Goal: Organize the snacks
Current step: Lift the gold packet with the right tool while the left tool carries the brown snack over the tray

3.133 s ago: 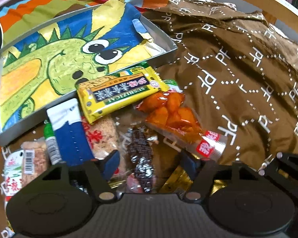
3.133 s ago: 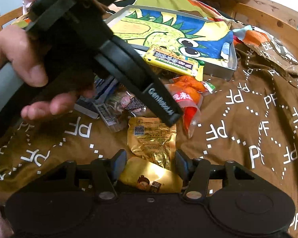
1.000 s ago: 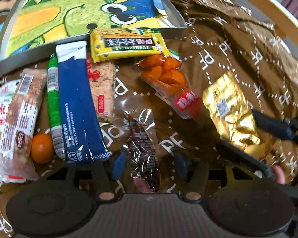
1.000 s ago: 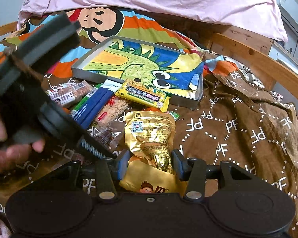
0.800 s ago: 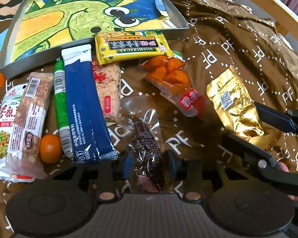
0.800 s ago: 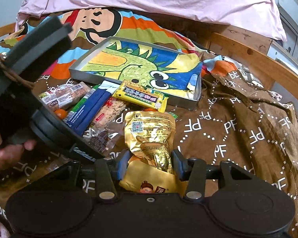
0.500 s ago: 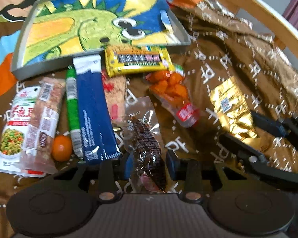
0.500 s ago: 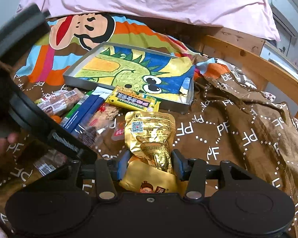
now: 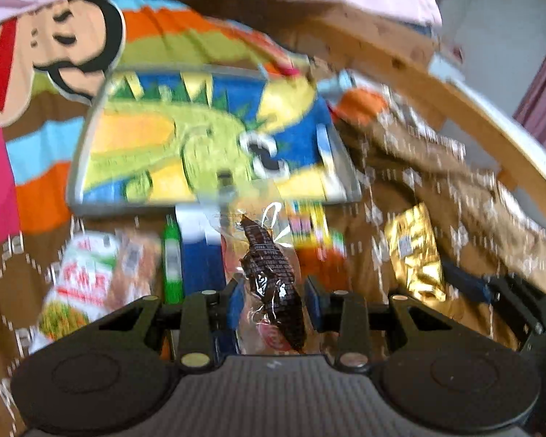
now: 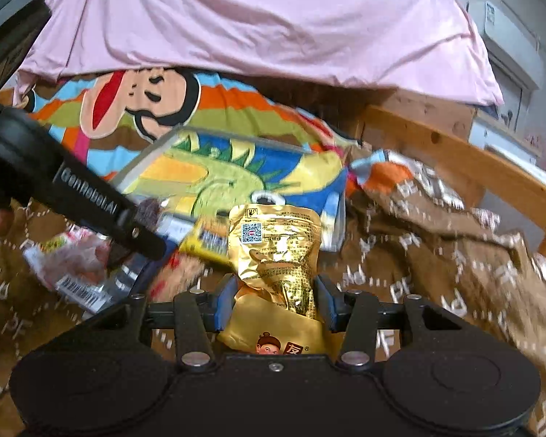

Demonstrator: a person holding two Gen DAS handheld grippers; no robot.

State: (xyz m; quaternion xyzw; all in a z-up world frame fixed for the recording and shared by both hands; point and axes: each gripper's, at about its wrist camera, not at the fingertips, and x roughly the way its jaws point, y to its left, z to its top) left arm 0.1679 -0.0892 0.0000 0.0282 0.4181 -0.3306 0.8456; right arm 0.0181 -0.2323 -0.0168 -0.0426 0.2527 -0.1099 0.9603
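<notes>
Left gripper [image 9: 271,300]: jaws clamped on a clear-wrapped dark snack [image 9: 273,276], lifted clear of the bed. It hangs tilted between the blue pads, over the pile.
Right gripper [image 10: 273,300]: jaws clamped on the gold pouch [image 10: 275,251], held upright; QR code on its back, and a cartoon face with one Chinese character on the lower fold.
Below the left gripper, on the brown blanket [image 10: 455,291] (white "PF" print): white-green packet [image 9: 82,276], green stick [image 9: 173,258], blue bar [image 9: 202,255], yellow bar [image 10: 209,242]. All blurred, labels unreadable. Open blanket lies to the right of the pile, running up to the wooden bed rail [image 10: 473,167].
Beyond the pile: grey-rimmed tray [image 9: 77,167] with a dinosaur print inside; its floor has plenty of room.
A second earlier the dark snack lay flat on the blanket with the left jaws apart around it; now it's gripped and raised. Right grip is unchanged.
"GenRobotAI" reads on the left gripper's arm in the right view.
</notes>
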